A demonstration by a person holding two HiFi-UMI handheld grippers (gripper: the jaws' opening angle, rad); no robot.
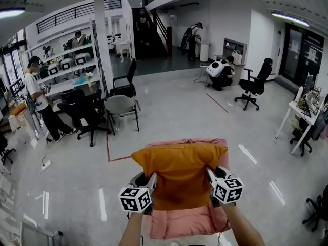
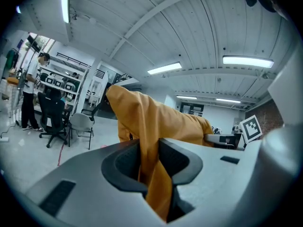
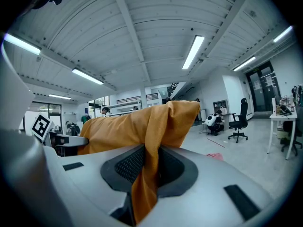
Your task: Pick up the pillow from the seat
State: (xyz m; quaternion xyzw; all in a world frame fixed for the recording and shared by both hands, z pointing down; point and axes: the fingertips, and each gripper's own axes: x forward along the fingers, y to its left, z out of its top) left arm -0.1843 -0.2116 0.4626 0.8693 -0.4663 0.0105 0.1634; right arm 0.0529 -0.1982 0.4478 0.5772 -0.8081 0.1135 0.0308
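Note:
An orange pillow (image 1: 180, 172) hangs lifted between my two grippers, above a seat draped in pink cloth (image 1: 179, 223). My left gripper (image 1: 152, 178) is shut on the pillow's left edge. In the left gripper view its orange fabric (image 2: 142, 122) is pinched between the dark pads of that gripper (image 2: 150, 161). My right gripper (image 1: 210, 173) is shut on the pillow's right edge. The right gripper view shows the pillow (image 3: 137, 124) folded down into the closed jaws of that gripper (image 3: 149, 168). The pillow hides most of the seat.
A grey chair (image 1: 122, 108) and black office chairs (image 1: 84, 114) stand at the left beyond red floor tape (image 1: 108, 150). A person (image 1: 41, 101) stands by shelves at the far left. Another office chair (image 1: 253, 84) and a white desk (image 1: 300, 114) are at the right.

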